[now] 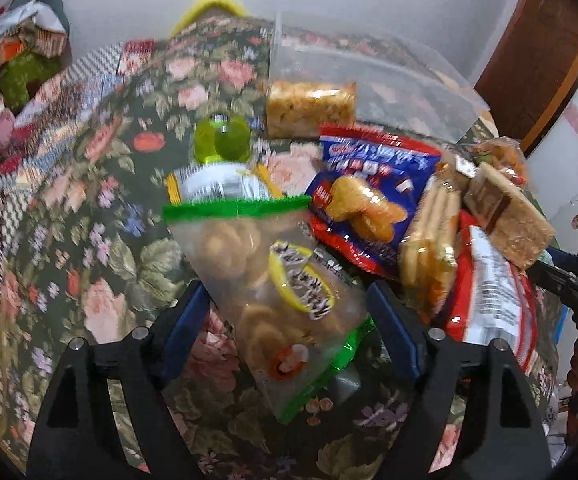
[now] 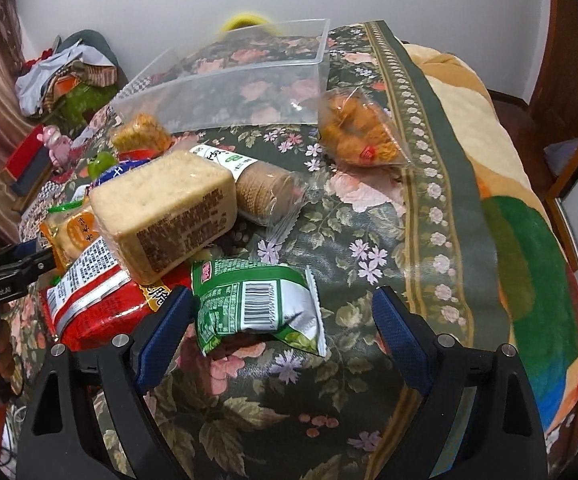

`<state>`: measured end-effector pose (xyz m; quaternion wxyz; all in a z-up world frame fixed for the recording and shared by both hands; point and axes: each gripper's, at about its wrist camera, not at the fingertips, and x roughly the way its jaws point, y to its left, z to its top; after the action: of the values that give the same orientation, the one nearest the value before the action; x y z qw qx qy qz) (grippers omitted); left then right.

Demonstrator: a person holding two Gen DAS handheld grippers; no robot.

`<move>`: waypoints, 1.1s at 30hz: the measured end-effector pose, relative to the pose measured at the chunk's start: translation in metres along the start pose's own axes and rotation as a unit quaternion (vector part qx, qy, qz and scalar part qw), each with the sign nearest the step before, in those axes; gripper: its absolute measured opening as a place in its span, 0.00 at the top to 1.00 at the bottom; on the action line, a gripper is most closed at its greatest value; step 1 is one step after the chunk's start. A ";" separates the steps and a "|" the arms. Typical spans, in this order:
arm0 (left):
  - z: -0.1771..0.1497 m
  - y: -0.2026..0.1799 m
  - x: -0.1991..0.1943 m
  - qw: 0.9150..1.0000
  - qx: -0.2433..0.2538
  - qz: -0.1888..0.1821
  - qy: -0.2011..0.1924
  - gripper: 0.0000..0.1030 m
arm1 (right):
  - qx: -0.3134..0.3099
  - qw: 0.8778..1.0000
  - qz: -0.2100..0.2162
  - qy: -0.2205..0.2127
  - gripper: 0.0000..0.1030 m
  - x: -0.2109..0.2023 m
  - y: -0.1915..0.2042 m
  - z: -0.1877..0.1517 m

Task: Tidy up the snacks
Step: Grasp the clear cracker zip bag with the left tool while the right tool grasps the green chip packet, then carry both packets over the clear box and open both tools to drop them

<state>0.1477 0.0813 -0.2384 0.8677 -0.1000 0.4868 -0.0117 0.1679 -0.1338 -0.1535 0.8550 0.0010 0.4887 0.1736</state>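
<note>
In the left wrist view my left gripper (image 1: 289,312) is open, its jaws on either side of a clear green-edged bag of twisted pastries (image 1: 265,276) lying on the floral cloth. Beyond it lie a blue-and-red snack packet (image 1: 369,208), a cracker sleeve (image 1: 429,240) and a rice-crisp block (image 1: 311,110) by the clear plastic bin (image 1: 389,80). In the right wrist view my right gripper (image 2: 285,328) is open over a green-and-white packet (image 2: 257,308), which lies nearer its left finger. A cracker block (image 2: 169,212), a biscuit roll (image 2: 261,188) and a fried-snack bag (image 2: 361,132) lie beyond, before the bin (image 2: 241,84).
A red packet (image 2: 93,300) lies under the cracker block. A green jelly cup (image 1: 223,138) sits on the floral cloth (image 2: 349,240). Clothes are piled at the far left (image 2: 65,76). A coloured blanket (image 2: 521,240) covers the right edge. A wooden door (image 1: 537,52) stands behind.
</note>
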 end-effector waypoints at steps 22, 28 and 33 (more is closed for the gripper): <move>-0.001 0.008 -0.013 0.999 -0.034 -0.005 -0.016 0.57 | -0.009 1.000 0.006 0.007 0.79 0.004 0.000 0.002; 0.001 0.000 -0.033 0.999 -0.014 0.005 -0.038 0.59 | -0.013 1.000 0.004 -0.013 0.79 -0.010 0.002 0.002; 0.010 -0.007 -0.049 0.998 -0.010 -0.001 -0.060 0.59 | -0.015 0.999 0.003 -0.038 0.79 -0.022 0.003 0.012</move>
<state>0.1306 0.0821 -0.1907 0.8944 -0.1091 0.4338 -0.0015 0.1666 -0.1361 -0.1281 0.8725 -0.0037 0.4530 0.1830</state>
